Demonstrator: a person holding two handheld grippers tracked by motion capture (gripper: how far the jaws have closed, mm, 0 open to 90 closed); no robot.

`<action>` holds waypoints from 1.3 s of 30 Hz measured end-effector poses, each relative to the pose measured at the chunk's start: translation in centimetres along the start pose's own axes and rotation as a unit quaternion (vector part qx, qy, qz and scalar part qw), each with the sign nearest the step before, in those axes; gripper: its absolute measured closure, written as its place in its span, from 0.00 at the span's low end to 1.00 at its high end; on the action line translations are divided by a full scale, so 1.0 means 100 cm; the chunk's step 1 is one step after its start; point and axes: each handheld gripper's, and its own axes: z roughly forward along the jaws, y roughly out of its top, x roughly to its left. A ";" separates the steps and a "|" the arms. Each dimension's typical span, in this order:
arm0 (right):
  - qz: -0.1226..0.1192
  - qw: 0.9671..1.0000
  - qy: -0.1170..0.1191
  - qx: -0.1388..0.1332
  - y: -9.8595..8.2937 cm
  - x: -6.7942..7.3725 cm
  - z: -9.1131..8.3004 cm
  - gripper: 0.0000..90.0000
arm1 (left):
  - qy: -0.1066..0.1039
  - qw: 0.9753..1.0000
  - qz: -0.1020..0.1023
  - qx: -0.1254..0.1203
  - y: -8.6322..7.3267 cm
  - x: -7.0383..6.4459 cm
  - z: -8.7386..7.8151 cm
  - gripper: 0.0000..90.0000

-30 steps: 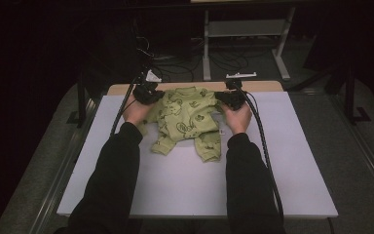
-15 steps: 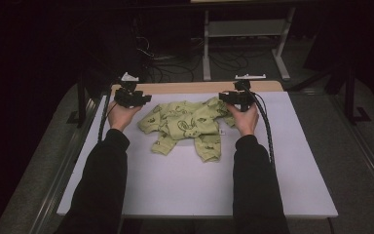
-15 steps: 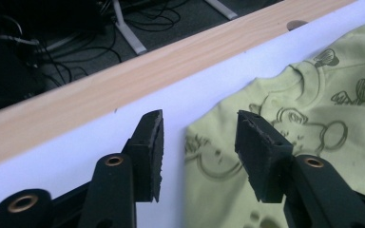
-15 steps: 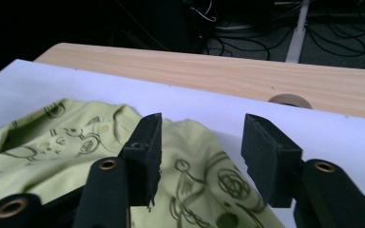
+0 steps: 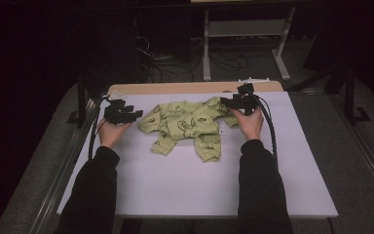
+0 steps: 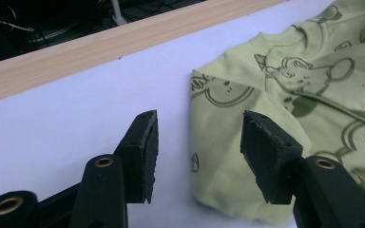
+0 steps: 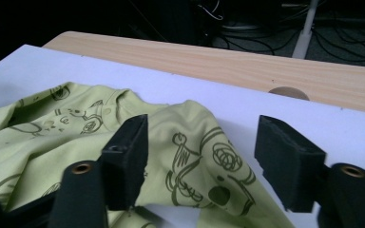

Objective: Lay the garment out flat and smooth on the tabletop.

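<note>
From above, the green printed baby suit lies spread on my white table cover, toward the far side, with its legs pointing back at me. My left gripper sits just off the suit's left sleeve end, apart from the cloth. My right gripper is at the right sleeve, right by the fabric. The wooden table edge runs along behind the cover.

In the left gripper view, my left gripper has its jaws spread wide with nothing between them. The suit's sleeve lies flat on the cover under the gap and under the right-hand jaw; the other jaw is over bare white.

In the right gripper view, my right gripper is also wide apart and empty, held just above a raised fold of the suit.
</note>
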 end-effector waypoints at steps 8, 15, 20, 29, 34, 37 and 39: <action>0.007 1.000 0.012 0.004 -0.013 -0.007 -0.006 0.17 | -0.015 1.000 0.020 -0.012 -0.009 -0.007 -0.011 0.51; 0.006 1.000 0.009 0.003 -0.021 -0.013 -0.015 0.15 | -0.038 0.997 0.060 -0.020 -0.014 -0.021 -0.015 0.49; 0.025 1.000 0.015 -0.004 -0.031 -0.022 -0.021 0.13 | -0.048 0.994 0.095 -0.011 -0.016 -0.030 -0.012 0.48; 0.036 0.999 0.014 -0.004 -0.041 -0.036 -0.031 0.10 | -0.051 0.990 0.128 0.021 -0.020 -0.039 0.001 0.43; 0.036 0.999 0.015 -0.005 -0.045 -0.040 -0.037 0.07 | -0.054 0.988 0.138 0.042 -0.024 -0.042 0.009 0.39; 0.034 0.999 0.019 -0.005 -0.047 -0.041 -0.039 0.05 | -0.051 0.985 0.152 0.056 -0.026 -0.044 0.013 0.39; 0.033 0.999 0.021 -0.004 -0.048 -0.041 -0.040 0.04 | -0.045 0.984 0.158 0.063 -0.027 -0.046 0.016 0.40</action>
